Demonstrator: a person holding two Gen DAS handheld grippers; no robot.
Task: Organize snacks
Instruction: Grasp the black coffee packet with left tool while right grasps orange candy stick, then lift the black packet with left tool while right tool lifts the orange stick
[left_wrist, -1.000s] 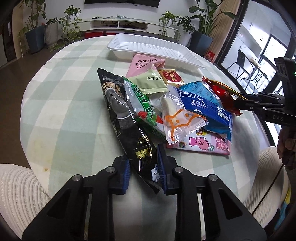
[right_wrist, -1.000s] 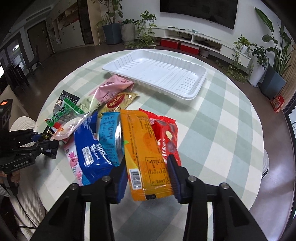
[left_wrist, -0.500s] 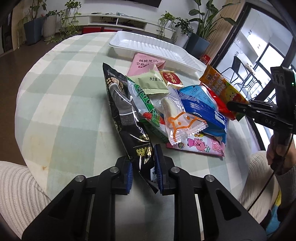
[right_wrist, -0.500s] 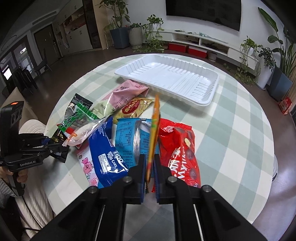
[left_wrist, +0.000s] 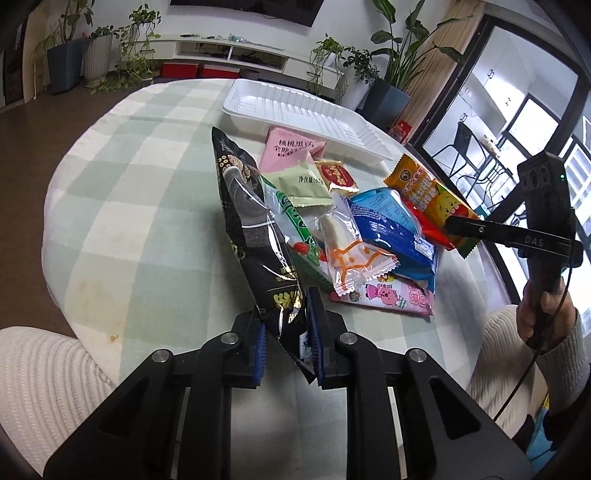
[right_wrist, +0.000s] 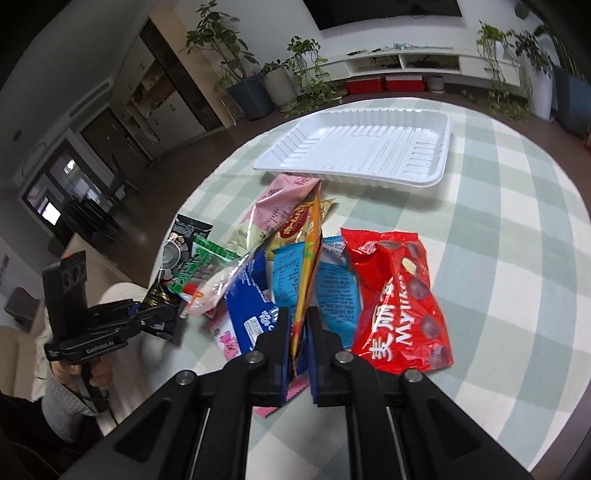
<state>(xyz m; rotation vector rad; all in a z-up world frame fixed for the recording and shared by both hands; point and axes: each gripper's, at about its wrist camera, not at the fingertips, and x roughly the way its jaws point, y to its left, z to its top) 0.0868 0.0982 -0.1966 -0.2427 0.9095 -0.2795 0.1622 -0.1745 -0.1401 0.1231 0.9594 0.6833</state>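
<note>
A heap of snack packs lies on the round checked table (left_wrist: 140, 221). My left gripper (left_wrist: 286, 325) is shut on the near end of a long black snack bag (left_wrist: 251, 221), which rises tilted over the pile. My right gripper (right_wrist: 297, 332) is shut on an orange snack pack (right_wrist: 308, 266), held edge-on above the blue packs (right_wrist: 332, 284). The left wrist view shows that orange pack (left_wrist: 428, 192) from the side, lifted at the right. An empty white tray (left_wrist: 306, 114) stands behind the pile, and it is also in the right wrist view (right_wrist: 362, 147).
A red Mylikes bag (right_wrist: 399, 302) lies right of the pile. Pink (left_wrist: 291, 147), green (left_wrist: 306, 184), clear (left_wrist: 351, 251) and pink-cartoon (left_wrist: 391, 299) packs fill the middle. A person's hand (left_wrist: 543, 314) holds the right gripper's handle. Potted plants and a TV shelf stand beyond the table.
The right gripper has shut on the orange pack and rolled, turning it from flat to edge-on and raising it. The left gripper has tightened on the black bag and tipped it up.
</note>
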